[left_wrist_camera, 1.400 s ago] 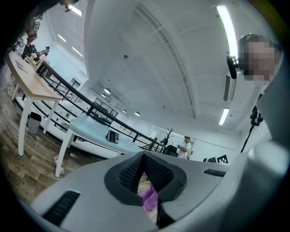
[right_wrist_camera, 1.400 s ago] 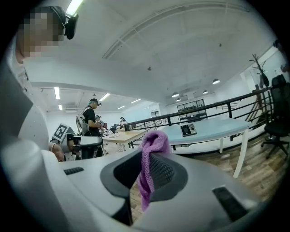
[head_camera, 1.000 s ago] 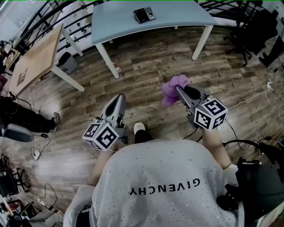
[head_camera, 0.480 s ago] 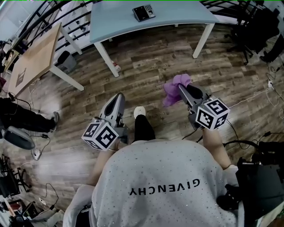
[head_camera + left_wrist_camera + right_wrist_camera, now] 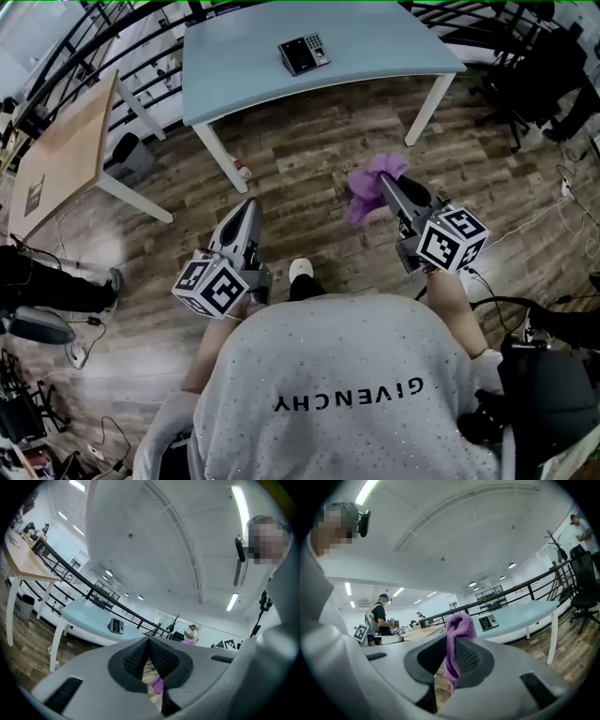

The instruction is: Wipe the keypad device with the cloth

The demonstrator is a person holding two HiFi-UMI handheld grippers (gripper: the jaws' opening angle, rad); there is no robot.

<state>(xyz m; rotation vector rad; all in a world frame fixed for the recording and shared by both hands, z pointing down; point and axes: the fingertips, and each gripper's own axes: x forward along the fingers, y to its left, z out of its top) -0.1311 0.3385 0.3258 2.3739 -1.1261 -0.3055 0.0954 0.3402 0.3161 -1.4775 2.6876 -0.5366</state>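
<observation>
Your right hand-held gripper is clamped on the purple cloth. The cloth bunches up above the jaw tips and trails down between the pads. Your left hand-held gripper is narrow, its jaw tips drawn together with nothing held between them. You hold both side by side over the wood floor, well apart from the light blue bench ahead of you. The keypad device lies on that bench, about midway along it, back from the near edge and away from the corners. Neither hand-held gripper touches it, nor does the cloth.
</observation>
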